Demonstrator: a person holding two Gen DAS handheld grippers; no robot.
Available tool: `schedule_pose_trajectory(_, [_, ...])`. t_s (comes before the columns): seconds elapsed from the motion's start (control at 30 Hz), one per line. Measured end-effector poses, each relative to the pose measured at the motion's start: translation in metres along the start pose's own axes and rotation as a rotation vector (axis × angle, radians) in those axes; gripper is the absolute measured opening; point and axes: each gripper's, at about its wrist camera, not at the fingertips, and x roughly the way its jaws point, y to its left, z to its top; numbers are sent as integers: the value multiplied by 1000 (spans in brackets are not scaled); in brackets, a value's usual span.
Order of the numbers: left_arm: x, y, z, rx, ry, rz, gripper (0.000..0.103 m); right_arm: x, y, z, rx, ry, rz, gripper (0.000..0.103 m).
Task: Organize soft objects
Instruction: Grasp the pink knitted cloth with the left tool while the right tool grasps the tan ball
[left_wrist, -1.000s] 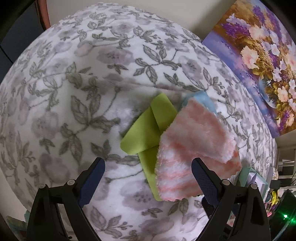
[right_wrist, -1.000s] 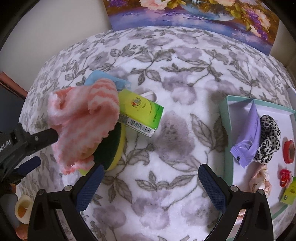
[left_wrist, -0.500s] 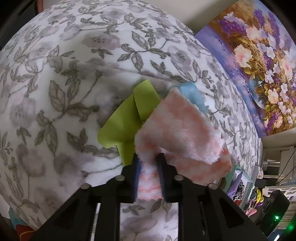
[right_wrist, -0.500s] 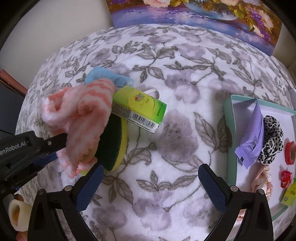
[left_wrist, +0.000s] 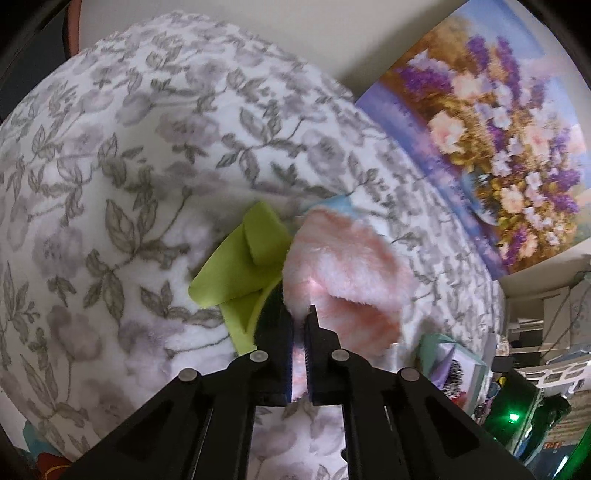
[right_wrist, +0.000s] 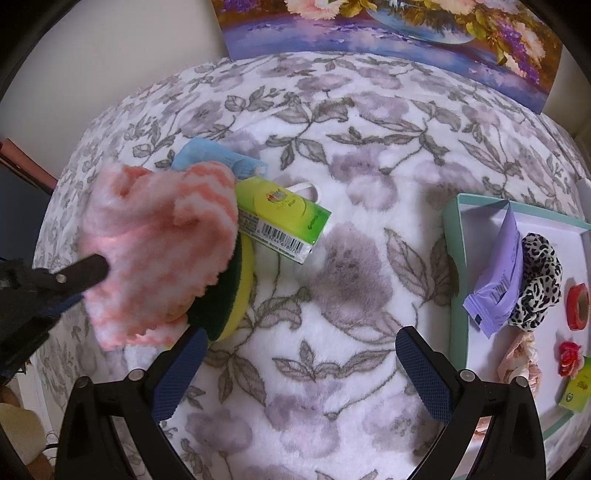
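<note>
In the right wrist view, at the left edge of the frame, the left tool (right_wrist: 94, 267) is pressed together and pinches the fluffy pink and white cloth (right_wrist: 159, 254), which looks lifted a little off the pile. Under the cloth sits a round green and yellow sponge (right_wrist: 236, 295). Just to its right lies a green packet (right_wrist: 284, 218), with a blue cloth (right_wrist: 210, 155) peeking out at the upper left. In the left wrist view, a lime green cloth (left_wrist: 240, 266) lies in the middle, beside the pink one. All of this rests on a flowery blanket (right_wrist: 351, 258). At the bottom of the frame, the right tool (right_wrist: 299, 365) is spread wide and holds nothing. At the right edge stands a pale green box (right_wrist: 452, 258) with a purple pouch (right_wrist: 498, 273) and a spotted scrunchie (right_wrist: 541, 280) inside. So some things look put away, and I think the pile on the left is not yet sorted.
</note>
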Motion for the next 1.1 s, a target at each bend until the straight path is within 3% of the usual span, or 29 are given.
schedule_pose_trajectory(0.33, [-43, -10, 3, 27, -111, -26, 5, -14, -9, 2, 19, -38, -16, 103])
schedule_pose_trajectory(0.73, [-83, 22, 15, -53, -257, 117, 5, -20, 19, 5, -50, -79, 35, 103])
schedule_pose_trajectory(0.87, [-74, 40, 19, -95, -243, 171, 5, -16, 31, 5, -72, -85, 64, 103])
schedule_pose_trajectory(1.1, [-42, 64, 23, -153, -147, 194, 5, -11, 52, 4, -127, -112, 90, 97])
